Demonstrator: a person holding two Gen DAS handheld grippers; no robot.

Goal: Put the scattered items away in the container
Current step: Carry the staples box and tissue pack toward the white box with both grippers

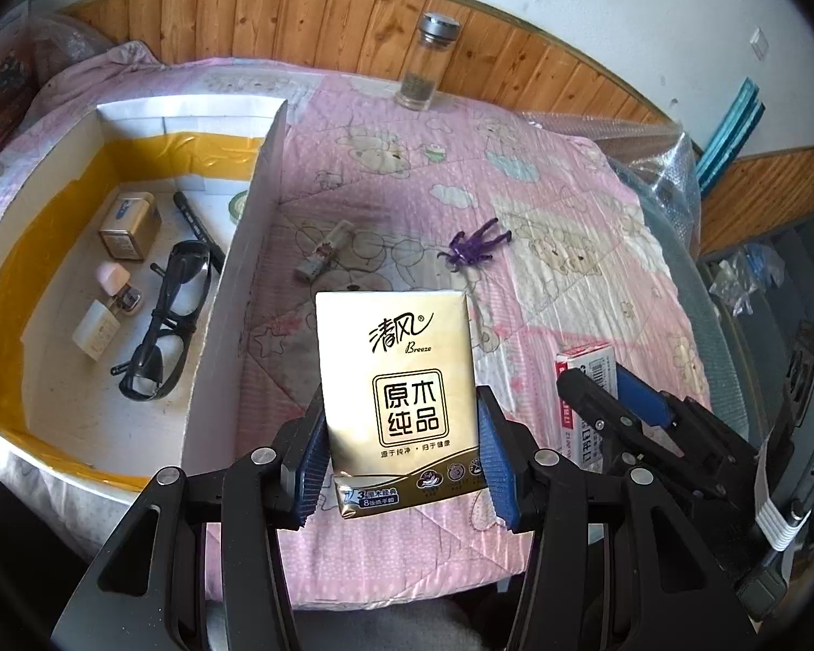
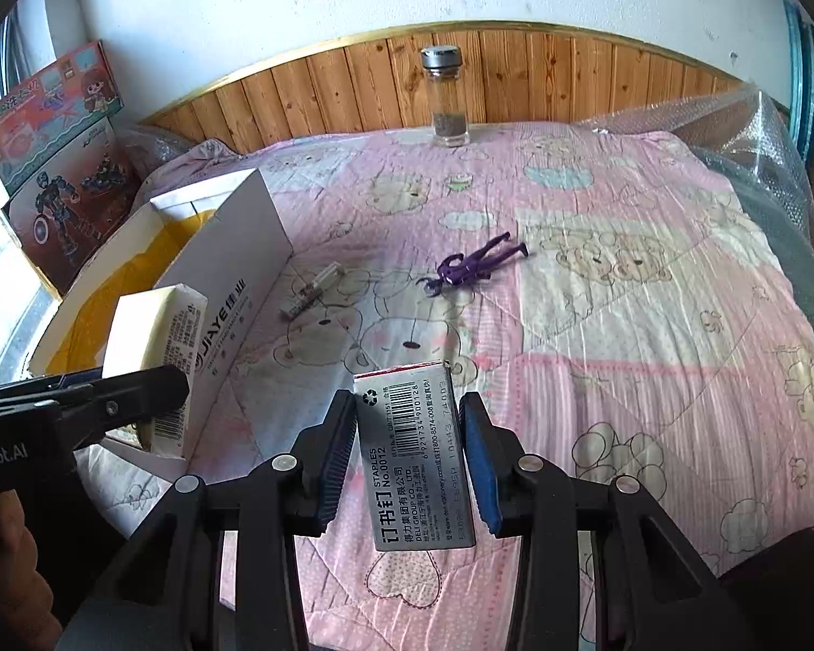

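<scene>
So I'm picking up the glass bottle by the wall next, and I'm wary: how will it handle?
The glass bottle stands tall and narrow on a soft quilt, so a nudge may tip it. Being round, it would probably roll. The smooth glass looks slippery and breakable.

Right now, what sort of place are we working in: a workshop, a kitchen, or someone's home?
Most likely a room in a home, perhaps a bedroom. The work surface is covered by a pink quilt printed with cartoon bears, the white wall has wood panelling along its base, and boxed toys lean in the corner.
</scene>
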